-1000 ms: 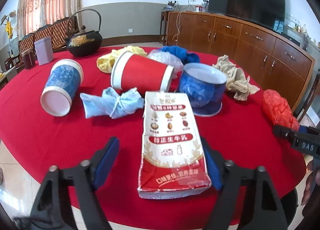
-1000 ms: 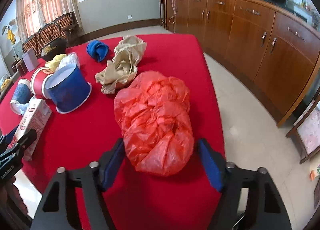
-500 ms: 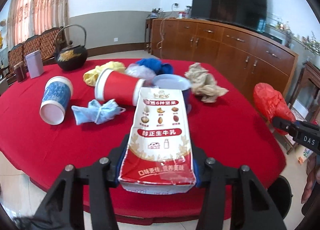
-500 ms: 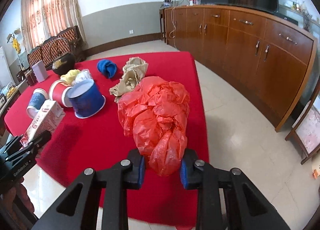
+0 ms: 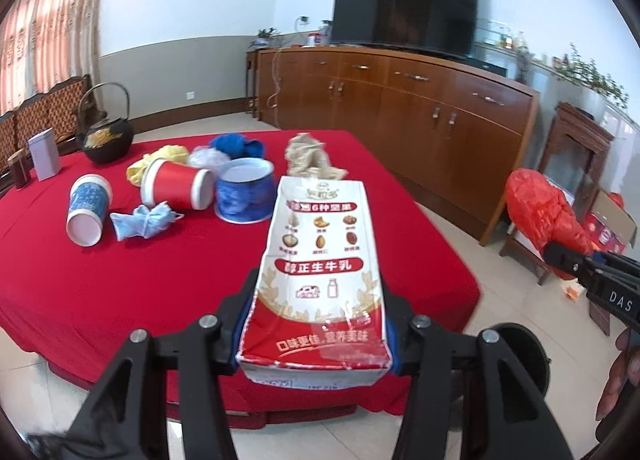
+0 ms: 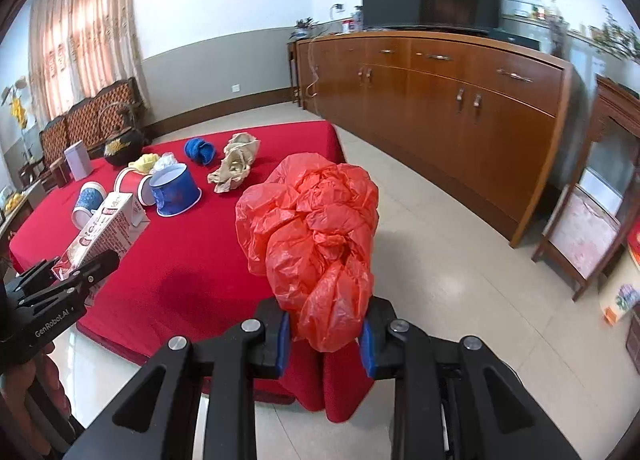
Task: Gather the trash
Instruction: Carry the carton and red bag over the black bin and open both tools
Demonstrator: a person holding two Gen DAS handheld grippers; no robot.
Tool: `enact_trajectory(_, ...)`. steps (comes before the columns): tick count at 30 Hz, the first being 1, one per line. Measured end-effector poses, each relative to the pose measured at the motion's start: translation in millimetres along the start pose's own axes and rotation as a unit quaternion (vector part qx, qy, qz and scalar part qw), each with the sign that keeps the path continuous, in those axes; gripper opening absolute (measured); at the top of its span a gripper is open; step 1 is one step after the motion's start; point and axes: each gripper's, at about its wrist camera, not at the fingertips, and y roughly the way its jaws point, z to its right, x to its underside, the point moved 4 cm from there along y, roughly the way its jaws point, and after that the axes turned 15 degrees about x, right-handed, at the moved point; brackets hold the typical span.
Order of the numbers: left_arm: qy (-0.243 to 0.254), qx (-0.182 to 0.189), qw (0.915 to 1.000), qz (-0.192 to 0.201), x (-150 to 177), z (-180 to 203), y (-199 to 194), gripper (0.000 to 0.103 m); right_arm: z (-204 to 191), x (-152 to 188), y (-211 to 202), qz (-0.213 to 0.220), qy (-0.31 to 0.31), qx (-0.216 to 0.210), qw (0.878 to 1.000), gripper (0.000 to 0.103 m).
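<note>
A: Where was the milk carton (image 5: 320, 280)?
B: Clear of the red table (image 5: 120, 280), pinched at its base by the left gripper (image 5: 316, 344).
A: The orange bag (image 6: 316, 236)?
B: Crumpled, lower end squeezed in the right gripper (image 6: 324, 334), hanging past the table's corner over the floor.
A: What was left?
B: A red cup (image 5: 176, 188), two blue cups (image 5: 245, 195), a mask (image 5: 144, 219) and brown paper (image 5: 310, 157) lay on the cloth.

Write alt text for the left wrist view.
The left gripper clamps a red-and-white milk carton, lifted above a red-clothed table scattered with paper cups, a face mask and crumpled bags. At right, the right gripper holds an orange plastic bag.
</note>
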Motion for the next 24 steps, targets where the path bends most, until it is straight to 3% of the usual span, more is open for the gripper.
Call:
enact_trajectory(14, 0.051, 0.071, 0.9962, -0.007, 12, 83, -13, 0.053, 92, 43, -68, 0.001, 0.054, 0.062, 0.997, 0.029)
enact_trajectory(24, 0.088, 0.122, 0.9882, -0.027, 27, 148, -1, 0.053, 156, 78, -85, -0.013, 0.092, 0.103, 0.99, 0.029)
